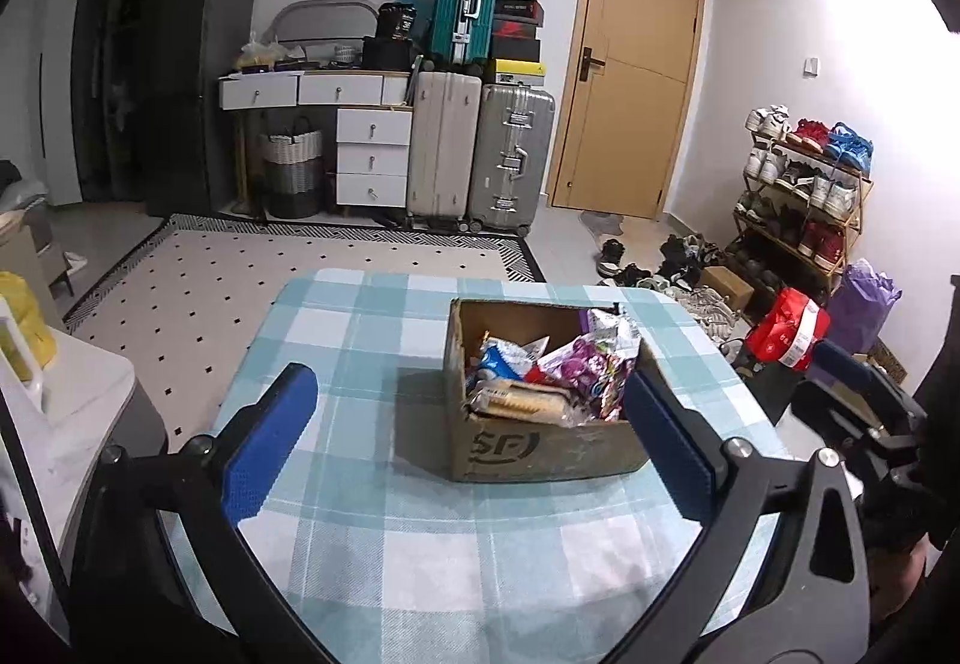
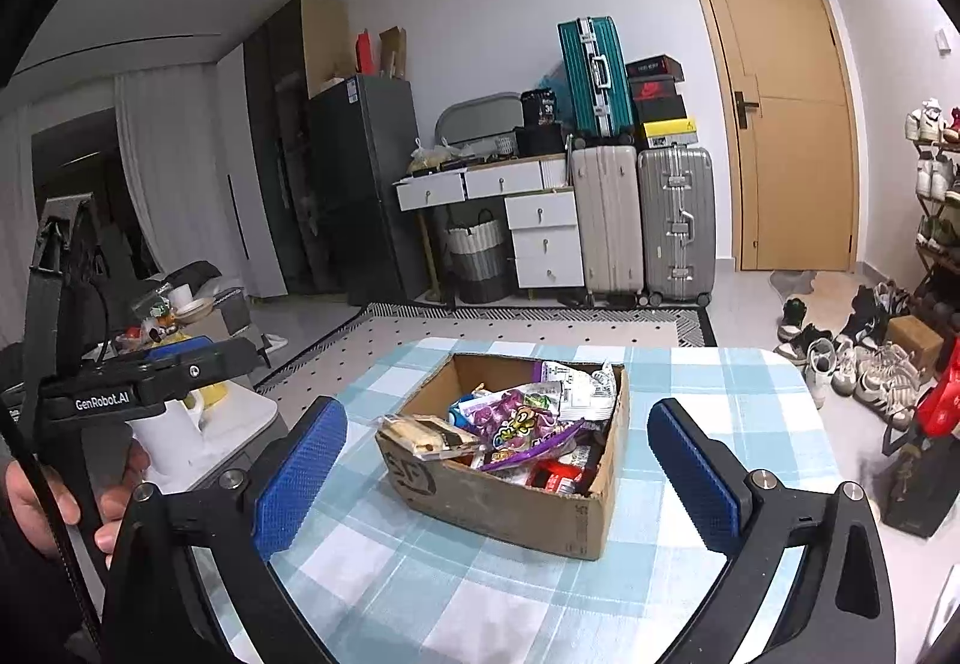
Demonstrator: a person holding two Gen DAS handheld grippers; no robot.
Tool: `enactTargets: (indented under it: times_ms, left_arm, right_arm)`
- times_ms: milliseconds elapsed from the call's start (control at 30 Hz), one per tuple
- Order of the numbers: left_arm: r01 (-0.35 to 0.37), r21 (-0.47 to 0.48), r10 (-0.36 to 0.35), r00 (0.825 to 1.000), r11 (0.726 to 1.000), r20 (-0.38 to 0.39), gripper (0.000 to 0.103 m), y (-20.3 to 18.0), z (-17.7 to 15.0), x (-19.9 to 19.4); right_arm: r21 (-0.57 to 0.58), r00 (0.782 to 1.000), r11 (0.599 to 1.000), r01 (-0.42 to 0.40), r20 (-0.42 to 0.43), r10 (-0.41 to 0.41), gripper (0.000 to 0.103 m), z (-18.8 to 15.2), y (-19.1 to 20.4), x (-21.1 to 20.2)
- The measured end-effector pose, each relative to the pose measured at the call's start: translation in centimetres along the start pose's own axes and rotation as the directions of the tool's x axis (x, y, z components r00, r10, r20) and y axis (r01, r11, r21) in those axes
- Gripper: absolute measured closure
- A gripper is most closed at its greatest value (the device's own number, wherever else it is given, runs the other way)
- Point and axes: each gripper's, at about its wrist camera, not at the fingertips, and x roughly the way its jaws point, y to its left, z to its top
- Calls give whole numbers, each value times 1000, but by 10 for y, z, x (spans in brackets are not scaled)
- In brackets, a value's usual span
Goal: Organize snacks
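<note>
On the table (image 1: pixel 372 574), spread with a blue-and-white checked cloth, a cardboard box (image 1: pixel 540 451) stands filled with snack packets (image 1: pixel 576 370). Its near wall bears a dark printed logo reading "SF"; in the right wrist view the same mark sits on the box's corner and is partly worn. A purple packet (image 2: pixel 522 427) on top carries bright cartoon lettering too small to read, and a packet of pale biscuits (image 1: pixel 519 403) lies at the box's near edge.

The left gripper (image 1: pixel 468 442) is spread wide with nothing between its blue pads, hanging above the cloth short of the box. The right gripper (image 2: pixel 501 469) stands equally wide and empty, the box seen between its fingers but well beyond them.

Only the right wrist view shows the left gripper's body from the side, marked "GenRobot.AI", with a hand (image 2: pixel 36 490) wrapped around its handle; the hand is cut off by the picture's edge. The left wrist view shows a red bag (image 1: pixel 786 328) with a white label beside the table, its writing illegible, while the right wrist view catches only its edge.
</note>
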Motion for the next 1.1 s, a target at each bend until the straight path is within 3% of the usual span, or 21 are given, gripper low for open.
enactTargets:
  times_ms: [167, 533, 767, 1100]
  left_arm:
    - [-24, -10, 24, 1000, 1000, 13, 1, 9, -14, 0]
    - [-65, 32, 60, 986, 997, 154, 1, 18, -45, -4]
    - [-62, 23, 58, 989, 998, 133, 1, 22, -67, 16]
    - [-110, 41, 106, 989, 993, 102, 1, 31, -107, 58]
  right_arm:
    - [-8, 999, 1000, 2, 42, -2, 1, -12, 2, -12]
    - [-29, 998, 1000, 12, 65, -10, 1, -40, -3, -9]
    - [-14, 998, 1000, 25, 62, -24, 1, -61, -12, -4]
    - [-9, 997, 998, 62, 38, -62, 1, -92, -26, 10]
